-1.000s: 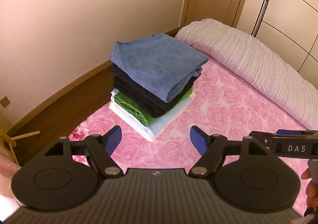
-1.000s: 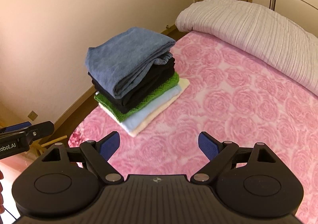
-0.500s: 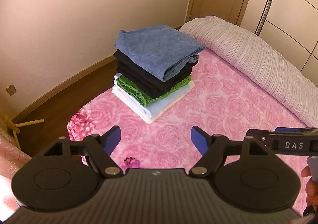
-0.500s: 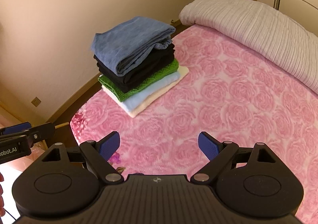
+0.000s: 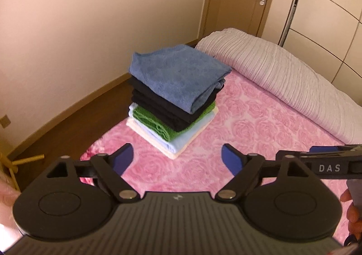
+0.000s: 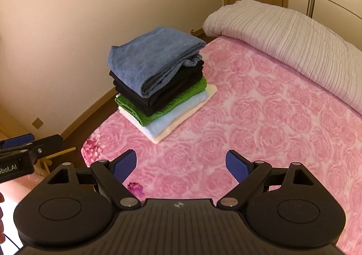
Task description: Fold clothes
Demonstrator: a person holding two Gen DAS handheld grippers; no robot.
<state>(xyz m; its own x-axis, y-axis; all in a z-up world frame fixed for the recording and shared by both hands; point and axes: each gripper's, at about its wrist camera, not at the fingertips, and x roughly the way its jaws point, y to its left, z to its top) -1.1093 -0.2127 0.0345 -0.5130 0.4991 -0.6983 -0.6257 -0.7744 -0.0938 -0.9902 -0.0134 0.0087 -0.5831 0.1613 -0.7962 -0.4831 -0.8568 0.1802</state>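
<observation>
Hovering above the pink rose-patterned bedspread (image 5: pixel 260 123), well short of the pile: left gripper (image 5: pixel 177 157), jaws spreading wider at this moment, nothing between the blue pads (image 5: pixel 123 159). Hanging alongside it, right gripper (image 6: pixel 181 163), jaws standing wide apart, gripping nothing. Sitting ahead of both pairs of fingers, apart from them and a little to their left: stack of folded clothes (image 5: pixel 176 101), near the bed's corner. Lying on top, blue towel (image 6: pixel 151 60); under it black garments (image 6: pixel 172 89), then a green knit (image 6: pixel 174 105), a pale blue piece (image 6: pixel 172 120) and a cream piece (image 6: pixel 178 123) at the bottom. Stretching beyond the stack to the right, rolled ribbed quilt (image 6: pixel 282 35). Poking into the left view's right edge, the other tool's arm.
</observation>
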